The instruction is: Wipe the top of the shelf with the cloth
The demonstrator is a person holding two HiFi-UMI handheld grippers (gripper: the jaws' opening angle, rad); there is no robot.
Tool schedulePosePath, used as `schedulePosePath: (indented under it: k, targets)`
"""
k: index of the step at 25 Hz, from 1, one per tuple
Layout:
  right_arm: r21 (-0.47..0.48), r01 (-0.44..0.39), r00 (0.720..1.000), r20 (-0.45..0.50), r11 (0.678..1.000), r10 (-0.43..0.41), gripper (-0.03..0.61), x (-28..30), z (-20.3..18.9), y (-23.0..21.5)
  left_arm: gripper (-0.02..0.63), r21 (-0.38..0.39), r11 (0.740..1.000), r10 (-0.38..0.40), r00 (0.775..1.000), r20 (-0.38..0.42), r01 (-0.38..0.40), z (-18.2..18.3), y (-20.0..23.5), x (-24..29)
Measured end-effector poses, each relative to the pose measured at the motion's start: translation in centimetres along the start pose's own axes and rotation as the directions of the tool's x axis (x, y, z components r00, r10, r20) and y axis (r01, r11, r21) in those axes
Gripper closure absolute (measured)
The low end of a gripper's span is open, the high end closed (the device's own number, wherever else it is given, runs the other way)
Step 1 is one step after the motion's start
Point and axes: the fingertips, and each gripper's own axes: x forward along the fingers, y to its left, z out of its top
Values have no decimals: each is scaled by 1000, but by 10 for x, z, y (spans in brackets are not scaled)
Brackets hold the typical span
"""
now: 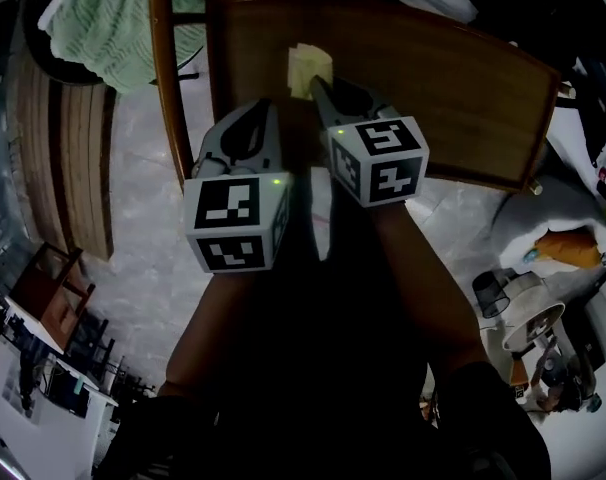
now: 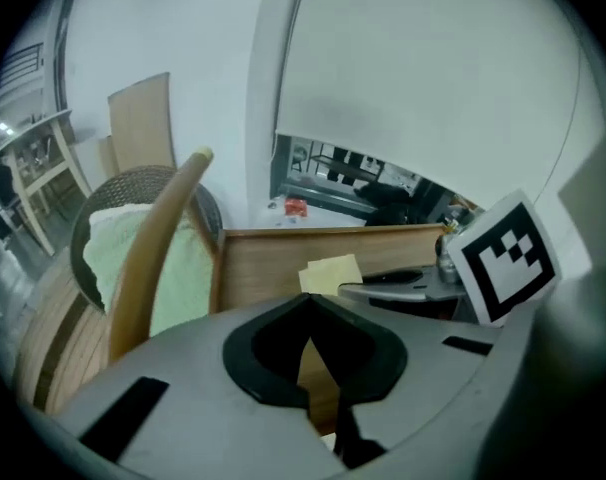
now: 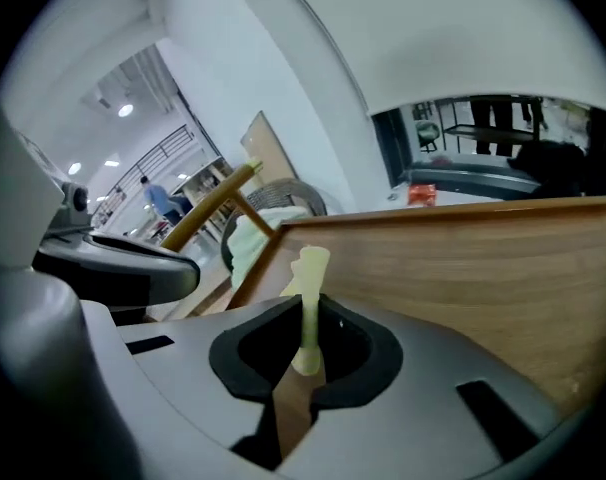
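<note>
The jaws of the right gripper are pinching the pale yellow cloth, which is showing edge-on between them in the right gripper view, while the jaws of the left gripper are sitting together with nothing between them. The cloth is lying on the wooden shelf top, in its left half and about midway between the far and near edges. To the right of the cloth a wide run of bare wood is stretching to the right edge and its corners; to the left only a narrow strip is remaining before the left edge, where a curved wooden rail is standing just beside the shelf, with a green towel bunched beyond it. The left gripper is hovering near the shelf's near-left corner, just beside the right gripper, both pointing toward the far edge. Both marker cubes, left and right, are facing up toward the head camera, and two forearms are reaching forward side by side from the bottom of the head view, nearly parallel, the right one extending slightly farther over the shelf.
</note>
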Motion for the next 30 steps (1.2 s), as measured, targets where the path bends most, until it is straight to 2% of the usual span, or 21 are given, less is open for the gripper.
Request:
schedulePosePath:
  k: [4,9,12,21,24,26,30]
  targets:
    - [-19,-55,998,-33,998,54,534,33,-7,50,603,-23,999,35,999,28,-34,3,35,-29]
    - [-30,-84,995,-63,996,81,534,62,-18,87,603,-35,999,-4,997,72,6,11,45,-47]
    - [-37,-69,994,-92,997,66,534,74,-27,94,603,-40,999,-29,996,86,32,12,46,-50]
    - [-51,-7,993,-121,999,1,534,66,-37,72,603,-40,997,-61,994,91,65,11,38,-47]
    - [-57,15,992,-122,998,-22,534,55,-39,55,603,-17,998,-64,994,87,65,12,31,-38]
    - [-53,28,992,-120,998,-35,534,46,-40,41,603,9,998,-65,995,72,65,8,22,-25]
    - [-48,63,991,-114,997,-68,534,21,-42,3,603,0,997,-83,996,13,83,-8,-7,7]
